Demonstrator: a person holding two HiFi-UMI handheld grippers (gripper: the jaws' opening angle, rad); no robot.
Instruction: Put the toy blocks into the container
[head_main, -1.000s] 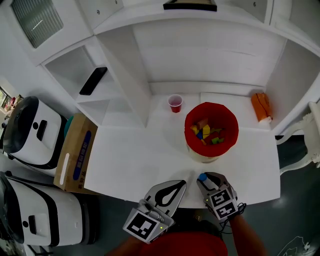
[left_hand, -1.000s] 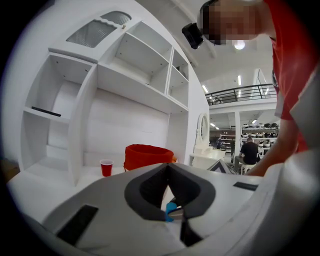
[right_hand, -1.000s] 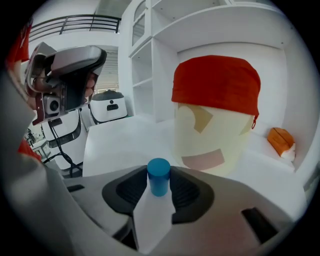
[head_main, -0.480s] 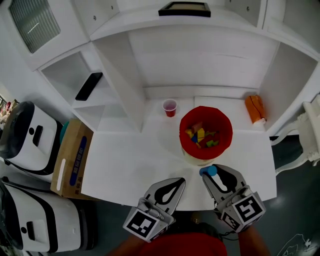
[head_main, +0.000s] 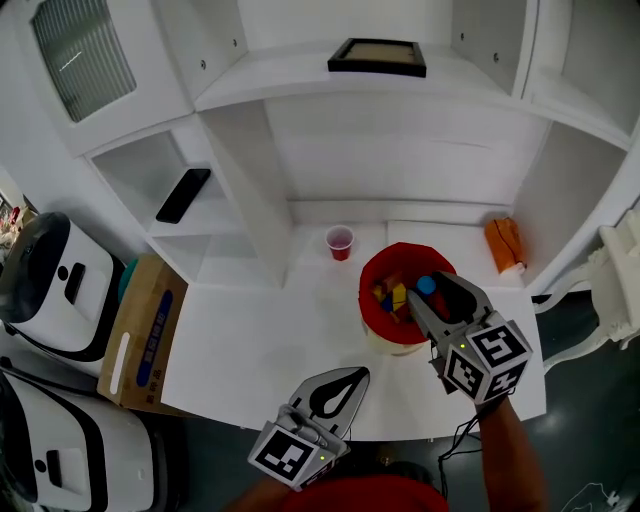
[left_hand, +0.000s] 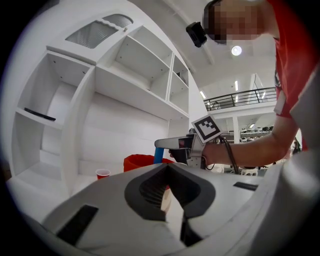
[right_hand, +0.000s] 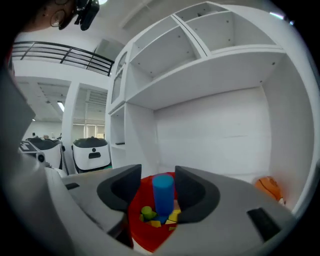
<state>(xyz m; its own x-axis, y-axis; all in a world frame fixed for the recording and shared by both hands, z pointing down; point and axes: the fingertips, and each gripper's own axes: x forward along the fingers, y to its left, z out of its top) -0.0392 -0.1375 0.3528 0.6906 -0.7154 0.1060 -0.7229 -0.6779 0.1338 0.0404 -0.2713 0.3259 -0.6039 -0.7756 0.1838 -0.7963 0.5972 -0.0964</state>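
A red container (head_main: 372, 262) stands on the white table (head_main: 260, 340) and holds several coloured blocks (head_main: 392, 295). My right gripper (head_main: 431, 291) hangs over its right half, and its jaws are opening. An upright blue cylinder block (head_main: 427, 285) sits between them. In the right gripper view the blue cylinder (right_hand: 163, 195) shows a gap to the left jaw of my right gripper (right_hand: 158, 172), above the red container (right_hand: 145, 235). My left gripper (head_main: 345, 378) is shut and empty at the table's front edge. The left gripper view shows my left gripper (left_hand: 167, 170) pointing at the container (left_hand: 140, 162).
A small red cup (head_main: 340, 242) stands left of the container, by the back wall. An orange object (head_main: 503, 243) lies at the back right. A black phone (head_main: 184, 194) rests on a left shelf. A cardboard box (head_main: 146, 330) and white machines (head_main: 50, 280) stand left of the table.
My right gripper has gone from the table's front edge up and forward over the container, carrying the blue cylinder, and its jaws have widened. The left gripper has stayed put.
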